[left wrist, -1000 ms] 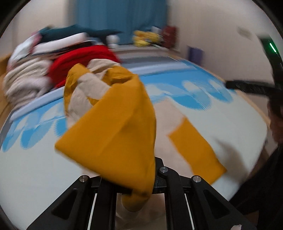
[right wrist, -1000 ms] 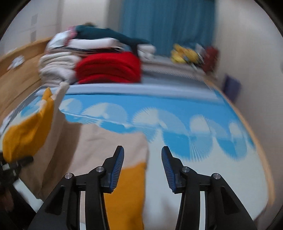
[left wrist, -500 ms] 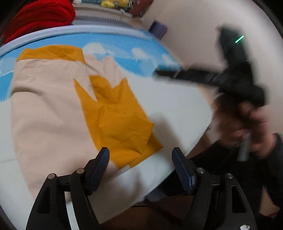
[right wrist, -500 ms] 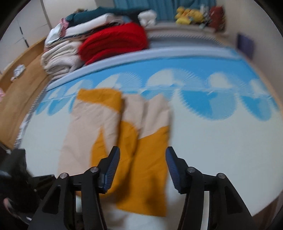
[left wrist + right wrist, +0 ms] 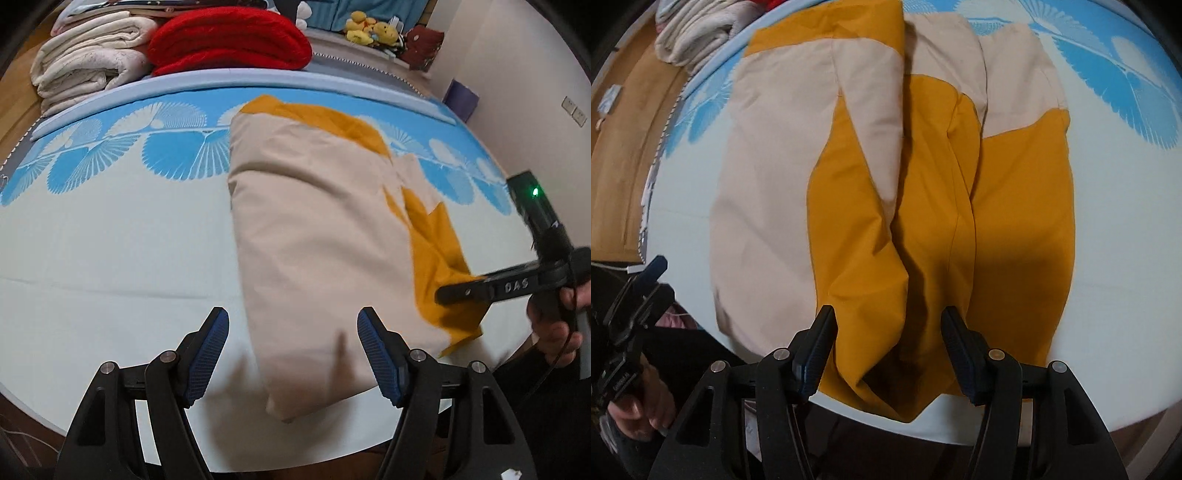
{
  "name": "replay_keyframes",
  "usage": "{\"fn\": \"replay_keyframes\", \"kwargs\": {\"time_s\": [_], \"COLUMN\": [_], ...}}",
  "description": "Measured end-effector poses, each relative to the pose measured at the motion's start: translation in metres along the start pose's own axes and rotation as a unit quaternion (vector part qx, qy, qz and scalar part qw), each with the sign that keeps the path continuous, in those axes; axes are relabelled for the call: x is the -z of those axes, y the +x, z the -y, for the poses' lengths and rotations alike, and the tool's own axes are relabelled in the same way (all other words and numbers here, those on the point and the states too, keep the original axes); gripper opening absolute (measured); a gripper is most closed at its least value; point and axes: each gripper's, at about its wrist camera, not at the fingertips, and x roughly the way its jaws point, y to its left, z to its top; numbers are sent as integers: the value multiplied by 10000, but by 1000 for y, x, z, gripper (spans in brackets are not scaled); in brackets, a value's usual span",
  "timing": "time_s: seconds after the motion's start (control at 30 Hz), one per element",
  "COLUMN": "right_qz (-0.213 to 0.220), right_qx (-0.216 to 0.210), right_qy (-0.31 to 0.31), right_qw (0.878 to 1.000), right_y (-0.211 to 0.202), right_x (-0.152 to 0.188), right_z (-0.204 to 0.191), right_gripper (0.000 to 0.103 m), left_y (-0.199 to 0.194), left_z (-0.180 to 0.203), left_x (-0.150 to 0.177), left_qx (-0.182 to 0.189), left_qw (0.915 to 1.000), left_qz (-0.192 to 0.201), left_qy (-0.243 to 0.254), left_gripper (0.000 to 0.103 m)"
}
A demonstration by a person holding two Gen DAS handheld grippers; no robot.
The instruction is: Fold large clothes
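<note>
A large beige and mustard-yellow garment point(image 5: 317, 236) lies spread on the bed, partly folded lengthwise. In the right wrist view the garment point(image 5: 894, 192) fills the middle, its yellow hem at the near bed edge. My left gripper point(image 5: 293, 350) is open and empty, its jaws either side of the garment's near beige corner. My right gripper point(image 5: 888, 350) is open and empty, jaws astride the yellow hem. The right gripper also shows in the left wrist view point(image 5: 517, 280), over the yellow part. The left gripper shows at the left of the right wrist view point(image 5: 631, 306).
The bed sheet point(image 5: 110, 236) is pale with a blue fan pattern. A red folded blanket point(image 5: 229, 40) and cream folded blankets point(image 5: 88, 70) are stacked at the far side. Stuffed toys point(image 5: 373, 31) sit beyond. A wooden floor point(image 5: 624, 147) lies left of the bed.
The left gripper let go of the bunched garment, which now lies flat on the bed. Both grippers have dropped to the garment's near edge.
</note>
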Motion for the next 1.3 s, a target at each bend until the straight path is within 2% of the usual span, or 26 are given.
{"fn": "replay_keyframes", "kwargs": {"time_s": [0.13,0.2,0.23,0.33,0.43,0.53,0.57,0.63,0.73,0.83,0.93,1.0,1.07,1.1,1.17,1.2,1.3], "right_qz": [-43,-40,-46,98,323,779,1126,1620,1878,1711,1194,773,557,407,68,32,-82], "right_qx": [92,94,9,-120,-302,-833,-1162,-1440,-1387,-1023,-613,-424,-265,-204,109,227,390], "right_qy": [-20,-78,-108,-340,-469,-412,-486,-780,-890,-605,-136,-21,-110,-133,-215,-316,-397], "right_qw": [9999,9999,9999,9993,9979,9926,9856,9731,9683,9781,9909,9961,9980,9989,9997,9992,9984], "right_y": [5,6,5,-4,-18,-51,-74,-105,-121,-114,-83,-54,-37,-29,-12,-10,-5], "right_x": [-1,-2,-3,-5,-4,1,8,21,40,51,57,54,52,51,48,47,45], "right_z": [-3,-7,-8,-21,-27,-18,-16,-14,-2,26,59,71,74,73,68,63,57], "right_gripper": [57,42,25,9,6,6,5,5,5,5,5,5,5,5,5,5,5], "left_y": [1,-3,-3,-1,0,2,2,3,4,5,17,33,61,68,69,68,53], "left_z": [0,-3,-2,-3,-2,0,1,3,7,12,23,29,35,36,41,46,64], "left_x": [3,7,8,8,7,6,6,4,-1,-4,-4,1,15,19,17,15,2], "left_qx": [-80,-89,-110,-113,-141,-73,-61,-1,198,352,610,476,124,60,86,64,-14], "left_qw": [9999,9999,9999,9999,9999,9999,10000,10000,9998,9993,9972,9955,9894,9874,9848,9824,9744], "left_qz": [-30,-9,-19,-56,-53,-72,-70,-77,-82,-132,-410,-766,-1346,-1478,-1607,-1695,-1729], "left_qy": [84,97,100,63,58,-3,-3,-10,-49,-25,113,274,523,557,646,778,1439], "left_gripper": [67,67,67,67,67,67,67,67,67,67,67,67,68,70,69,67,62]}}
